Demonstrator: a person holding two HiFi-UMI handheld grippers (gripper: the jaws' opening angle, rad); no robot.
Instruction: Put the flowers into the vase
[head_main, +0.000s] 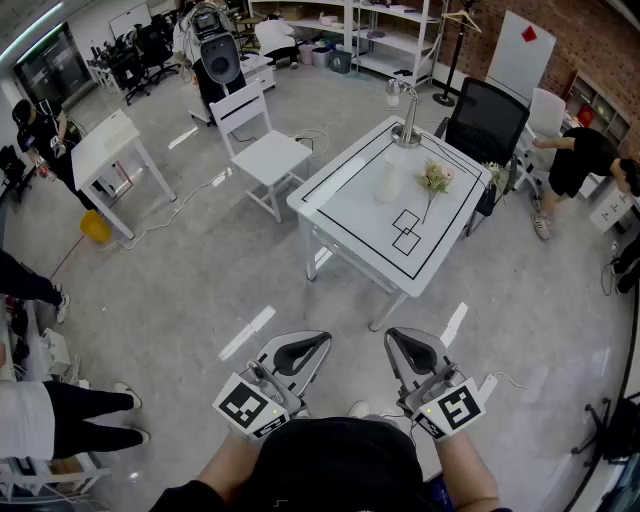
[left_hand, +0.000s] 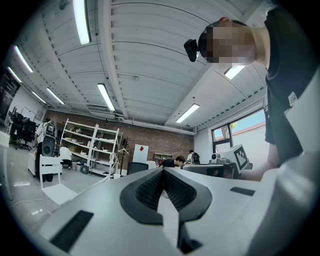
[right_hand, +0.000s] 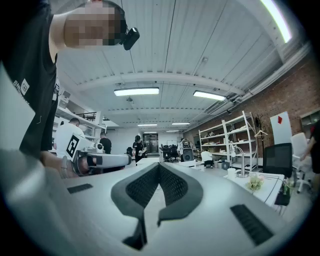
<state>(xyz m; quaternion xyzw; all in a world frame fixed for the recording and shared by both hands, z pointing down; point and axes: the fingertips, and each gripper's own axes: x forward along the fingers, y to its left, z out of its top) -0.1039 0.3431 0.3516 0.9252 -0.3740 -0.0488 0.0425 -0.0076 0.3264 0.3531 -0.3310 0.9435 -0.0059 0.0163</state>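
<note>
I hold both tools level in front of me, low in the head view, well short of the white bench with black rectangles taped on its top (head_main: 365, 225). My left tool (head_main: 312, 343) has its jaws pressed together with nothing between them; in the left gripper view (left_hand: 162, 172) the ribbed black pads meet along one line. My right tool (head_main: 400, 340) is closed the same way and holds nothing (the right gripper view (right_hand: 159, 167) shows its pads touching at the tip).

The small bunch of pale pink and cream flowers with a thin green stem (head_main: 435, 180) lies flat on the far right part of the bench, its stem pointing toward the two small black squares (head_main: 406, 231). Just to its left stands a small white vase (head_main: 389, 184), upright and apart from the flowers. A silver gooseneck desk lamp (head_main: 406, 122) stands at the bench's far edge, with a black mesh office chair (head_main: 488, 122) beyond the far right corner.

A white wooden chair (head_main: 262, 148) stands to the left of the bench, and farther left a second white table (head_main: 108, 142).
</note>
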